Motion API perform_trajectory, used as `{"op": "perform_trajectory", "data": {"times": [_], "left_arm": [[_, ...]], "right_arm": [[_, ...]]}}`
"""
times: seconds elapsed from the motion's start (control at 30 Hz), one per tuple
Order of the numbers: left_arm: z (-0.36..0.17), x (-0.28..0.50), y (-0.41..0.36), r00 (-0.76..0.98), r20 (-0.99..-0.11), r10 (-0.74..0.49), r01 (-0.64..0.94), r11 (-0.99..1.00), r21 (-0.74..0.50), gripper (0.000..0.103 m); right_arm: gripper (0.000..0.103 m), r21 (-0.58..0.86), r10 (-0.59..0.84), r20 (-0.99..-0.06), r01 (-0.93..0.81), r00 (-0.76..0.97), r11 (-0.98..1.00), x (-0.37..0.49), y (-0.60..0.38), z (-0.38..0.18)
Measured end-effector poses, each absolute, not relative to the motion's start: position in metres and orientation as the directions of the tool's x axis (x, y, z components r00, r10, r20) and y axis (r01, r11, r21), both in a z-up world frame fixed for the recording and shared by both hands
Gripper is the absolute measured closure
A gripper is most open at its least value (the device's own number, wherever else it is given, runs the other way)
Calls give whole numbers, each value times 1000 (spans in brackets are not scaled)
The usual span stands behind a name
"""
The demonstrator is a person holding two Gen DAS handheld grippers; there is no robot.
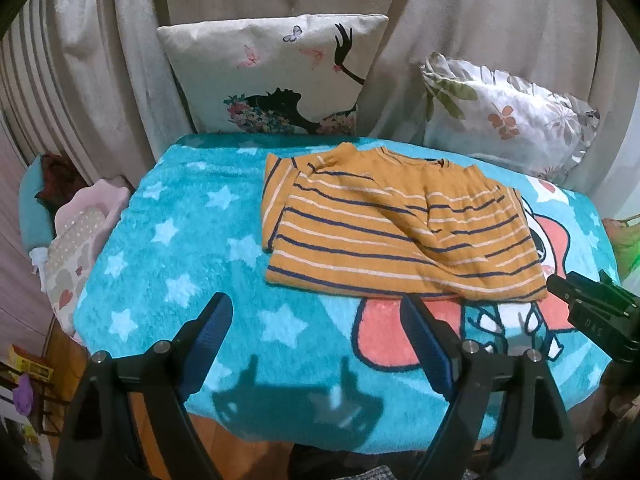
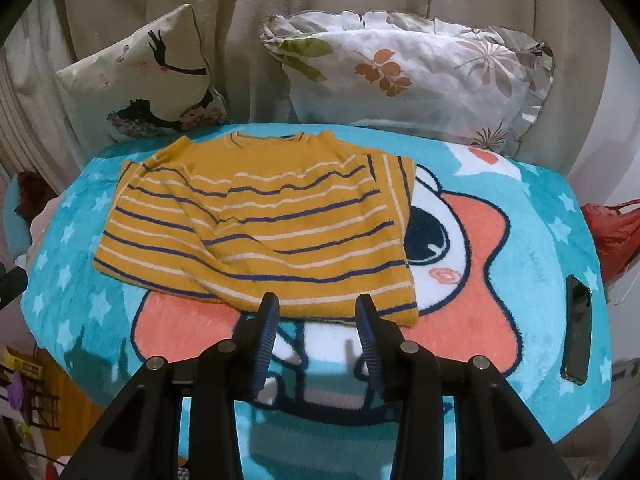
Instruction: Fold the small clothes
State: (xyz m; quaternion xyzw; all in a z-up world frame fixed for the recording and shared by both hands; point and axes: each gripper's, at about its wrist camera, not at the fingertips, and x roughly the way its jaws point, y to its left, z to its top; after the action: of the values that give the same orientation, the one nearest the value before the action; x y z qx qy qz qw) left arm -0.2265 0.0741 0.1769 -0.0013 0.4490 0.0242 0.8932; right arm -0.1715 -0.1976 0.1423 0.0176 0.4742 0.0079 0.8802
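A small mustard-yellow shirt with navy and cream stripes point(image 1: 392, 224) lies flat on a turquoise star-print blanket point(image 1: 192, 248), both sleeves folded in over the body, neck at the far side. It also shows in the right wrist view point(image 2: 260, 224). My left gripper point(image 1: 316, 312) is open and empty, above the blanket just short of the shirt's near hem, toward its left corner. My right gripper point(image 2: 316, 304) is open and empty, its fingertips at the shirt's near hem. The right gripper also shows at the right edge of the left wrist view point(image 1: 592, 304).
The blanket point(image 2: 540, 216) carries a large cartoon figure point(image 2: 468, 240). A dark phone point(image 2: 578, 328) lies near its right edge. A silhouette-print cushion point(image 1: 272, 76) and a leaf-print pillow point(image 2: 420, 68) stand behind. Soft items point(image 1: 80, 240) sit off the left edge, a red bag point(image 2: 616, 232) at right.
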Motion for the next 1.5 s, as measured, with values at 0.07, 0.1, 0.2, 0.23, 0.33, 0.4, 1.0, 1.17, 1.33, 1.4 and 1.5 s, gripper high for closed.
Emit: {"op": "perform_trajectory", "data": {"times": [0.07, 0.1, 0.2, 0.23, 0.33, 0.4, 1.0, 1.17, 1.33, 1.4, 1.5], "left_arm": [[176, -229, 73, 593, -804, 42, -45, 999, 19, 18], [176, -230, 72, 590, -806, 42, -45, 999, 19, 18], [174, -233, 71, 585, -810, 41, -47, 999, 16, 18], [174, -233, 71, 583, -811, 42, -48, 999, 17, 18], [173, -236, 69, 579, -814, 47, -51, 998, 22, 18], [172, -237, 69, 575, -816, 52, -53, 998, 26, 18], [162, -207, 100, 558, -829, 29, -28, 999, 16, 18], [153, -184, 133, 534, -846, 17, -28, 1000, 2, 18], [145, -161, 167, 515, -857, 3, -13, 1000, -4, 18], [141, -152, 179, 506, -863, -6, -3, 1000, -8, 18], [133, -141, 195, 493, -870, -17, 16, 1000, -10, 18]], "right_arm": [[60, 36, 31, -836, -1, 548, 999, -173, -197, 141], [60, 36, 32, -836, -4, 547, 999, -175, -197, 141], [59, 38, 37, -835, -9, 548, 999, -177, -197, 141], [59, 39, 38, -835, -10, 549, 999, -178, -197, 141], [59, 44, 43, -834, -12, 549, 999, -179, -198, 140], [59, 48, 47, -835, -13, 548, 999, -180, -199, 139], [58, 35, 35, -841, -10, 540, 999, -156, -171, 136], [58, 18, 27, -852, -22, 523, 1000, -143, -136, 128], [58, 10, 21, -865, -23, 502, 1000, -130, -96, 119], [58, 8, 16, -869, -19, 494, 1000, -126, -85, 116], [58, 5, 10, -877, -11, 480, 1000, -119, -66, 110]]}}
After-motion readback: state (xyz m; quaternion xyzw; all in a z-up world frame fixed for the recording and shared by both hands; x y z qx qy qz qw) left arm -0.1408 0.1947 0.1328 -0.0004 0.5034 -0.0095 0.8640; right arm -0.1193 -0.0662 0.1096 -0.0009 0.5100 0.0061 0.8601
